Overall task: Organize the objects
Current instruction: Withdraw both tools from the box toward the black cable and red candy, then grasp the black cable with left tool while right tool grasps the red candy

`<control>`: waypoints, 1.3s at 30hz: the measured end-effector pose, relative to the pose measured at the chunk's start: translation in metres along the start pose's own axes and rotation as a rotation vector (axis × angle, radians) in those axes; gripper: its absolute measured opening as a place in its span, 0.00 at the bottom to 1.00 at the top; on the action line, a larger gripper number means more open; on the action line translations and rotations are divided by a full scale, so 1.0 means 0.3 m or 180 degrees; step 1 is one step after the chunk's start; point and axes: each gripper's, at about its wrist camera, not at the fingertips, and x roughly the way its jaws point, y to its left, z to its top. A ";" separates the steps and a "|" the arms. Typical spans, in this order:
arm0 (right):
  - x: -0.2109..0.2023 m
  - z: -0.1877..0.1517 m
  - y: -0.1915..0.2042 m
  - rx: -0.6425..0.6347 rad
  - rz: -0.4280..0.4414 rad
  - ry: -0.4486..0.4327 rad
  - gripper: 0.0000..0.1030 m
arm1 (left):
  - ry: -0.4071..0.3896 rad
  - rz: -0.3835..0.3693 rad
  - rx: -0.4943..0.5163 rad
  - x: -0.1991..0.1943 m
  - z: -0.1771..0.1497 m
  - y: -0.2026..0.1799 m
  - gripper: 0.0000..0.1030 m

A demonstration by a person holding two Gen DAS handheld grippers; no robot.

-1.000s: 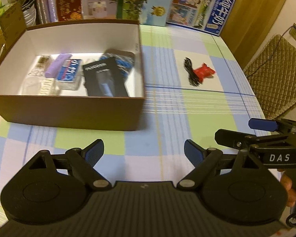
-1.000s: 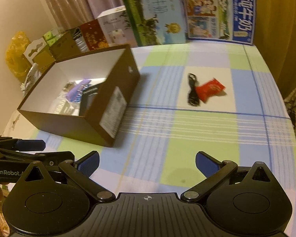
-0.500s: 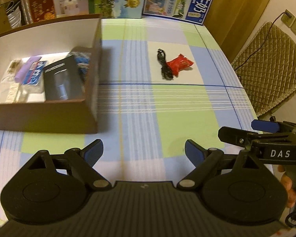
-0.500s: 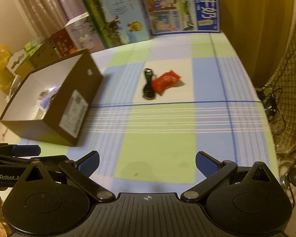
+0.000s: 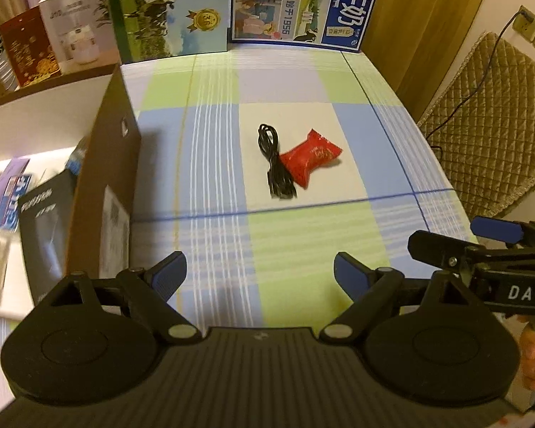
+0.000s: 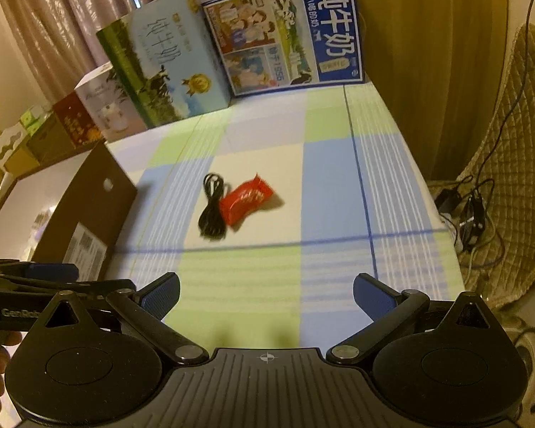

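A red snack packet (image 5: 310,157) (image 6: 245,198) lies on a white square of the checked tablecloth, touching a coiled black cable (image 5: 276,162) (image 6: 212,207) on its left. A brown cardboard box (image 5: 103,178) (image 6: 85,207) stands at the left and holds several items, among them a black booklet (image 5: 44,235). My left gripper (image 5: 260,273) is open and empty, well short of the packet. My right gripper (image 6: 265,294) is open and empty too, also near the table's front. Each gripper shows at the edge of the other's view.
Milk cartons (image 5: 296,3) (image 6: 285,35) and other boxes (image 5: 75,35) stand along the table's far edge. A quilted chair (image 5: 492,125) stands beyond the right edge, with cables and a power strip (image 6: 470,214) on the floor.
Both grippers have swung to the right, away from the box, and now face the packet and cable. Both stay open.
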 end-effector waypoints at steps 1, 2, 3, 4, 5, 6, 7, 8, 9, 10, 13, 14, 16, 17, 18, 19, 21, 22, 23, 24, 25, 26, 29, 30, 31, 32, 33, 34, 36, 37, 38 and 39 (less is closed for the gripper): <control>0.011 0.008 -0.004 -0.0008 0.0004 -0.0004 0.98 | 0.0004 0.0002 0.0010 0.018 0.015 -0.003 0.85; 0.026 0.020 -0.007 -0.0016 0.0007 -0.0005 0.98 | 0.0008 0.0006 0.0017 0.033 0.028 -0.004 0.85; 0.039 0.030 -0.012 -0.0019 0.0004 -0.0001 0.98 | 0.0015 0.0012 0.0023 0.049 0.043 -0.006 0.84; 0.051 0.038 -0.015 -0.0018 0.0006 0.0002 0.98 | 0.0022 0.0014 0.0029 0.065 0.055 -0.007 0.84; 0.064 0.047 -0.018 -0.0016 0.0011 0.0002 0.98 | 0.0024 0.0011 0.0033 0.079 0.066 -0.007 0.84; 0.077 0.055 -0.022 -0.0013 0.0010 0.0005 0.98 | 0.0028 0.0008 0.0035 0.094 0.078 -0.007 0.84; 0.089 0.063 -0.025 -0.0011 0.0007 0.0007 0.98 | 0.0037 0.0010 0.0038 0.111 0.091 -0.008 0.84; 0.103 0.071 -0.028 -0.0008 0.0008 0.0010 0.98 | 0.0045 0.0012 0.0041 0.125 0.102 -0.008 0.84; 0.114 0.079 -0.032 -0.0005 0.0012 0.0009 0.98 | 0.0053 0.0017 0.0046 0.139 0.113 -0.009 0.84; 0.126 0.087 -0.036 -0.0002 0.0018 0.0005 0.98 | 0.0058 0.0021 0.0052 0.152 0.124 -0.010 0.83; 0.161 0.108 -0.048 -0.0003 0.0025 -0.0004 0.98 | 0.0074 0.0025 0.0063 0.193 0.155 -0.009 0.82; 0.171 0.115 -0.052 -0.0001 0.0021 -0.0010 0.98 | 0.0074 0.0022 0.0072 0.206 0.165 -0.010 0.82; 0.196 0.130 -0.062 0.0010 0.0008 -0.0011 0.97 | 0.0080 0.0027 0.0089 0.238 0.186 -0.012 0.81; 0.206 0.136 -0.067 0.0021 0.0005 -0.0014 0.97 | 0.0082 0.0026 0.0097 0.253 0.195 -0.014 0.79; 0.218 0.143 -0.073 0.0031 0.0006 -0.0015 0.97 | 0.0089 0.0026 0.0110 0.270 0.203 -0.016 0.78; 0.228 0.149 -0.077 0.0037 0.0008 -0.0017 0.97 | 0.0102 0.0031 0.0127 0.291 0.214 -0.019 0.73; 0.249 0.159 -0.085 0.0030 0.0009 -0.0020 0.94 | 0.0116 0.0041 0.0137 0.325 0.228 -0.022 0.65; 0.261 0.162 -0.088 0.0022 0.0007 -0.0008 0.92 | 0.0129 0.0044 0.0133 0.344 0.235 -0.021 0.63; 0.273 0.164 -0.091 0.0019 0.0004 0.0004 0.90 | 0.0143 0.0048 0.0129 0.360 0.241 -0.020 0.62; 0.282 0.166 -0.094 0.0020 0.0003 0.0015 0.89 | 0.0149 0.0049 0.0126 0.375 0.246 -0.021 0.62; 0.293 0.167 -0.097 0.0023 0.0009 0.0024 0.88 | 0.0151 0.0047 0.0126 0.391 0.251 -0.021 0.62; 0.301 0.168 -0.099 0.0025 0.0016 0.0028 0.87 | 0.0157 0.0046 0.0128 0.403 0.254 -0.020 0.59; 0.326 0.172 -0.101 0.0025 0.0030 0.0046 0.86 | 0.0171 0.0017 0.0143 0.437 0.262 -0.019 0.49; 0.333 0.174 -0.100 0.0022 0.0037 0.0050 0.85 | 0.0179 0.0005 0.0147 0.445 0.263 -0.017 0.46; 0.341 0.176 -0.099 0.0016 0.0044 0.0054 0.85 | 0.0183 -0.0006 0.0133 0.453 0.266 -0.014 0.36; 0.348 0.179 -0.096 0.0009 0.0049 0.0058 0.85 | 0.0181 -0.0008 0.0107 0.458 0.267 -0.011 0.27; 0.355 0.181 -0.094 -0.0002 0.0057 0.0060 0.85 | 0.0181 -0.0001 0.0075 0.463 0.268 -0.005 0.23; 0.362 0.183 -0.091 -0.0011 0.0068 0.0063 0.85 | 0.0182 0.0017 0.0053 0.466 0.267 0.001 0.16; 0.377 0.188 -0.085 -0.0027 0.0092 0.0068 0.84 | 0.0142 0.0075 0.0030 0.464 0.264 0.011 0.16; 0.386 0.191 -0.080 -0.0037 0.0107 0.0073 0.84 | 0.0133 0.0106 0.0005 0.461 0.264 0.022 0.15; 0.396 0.193 -0.075 -0.0042 0.0122 0.0081 0.84 | 0.0126 0.0130 -0.0030 0.459 0.264 0.031 0.14; 0.407 0.192 -0.070 -0.0046 0.0136 0.0093 0.84 | 0.0127 0.0156 -0.0072 0.456 0.263 0.042 0.14</control>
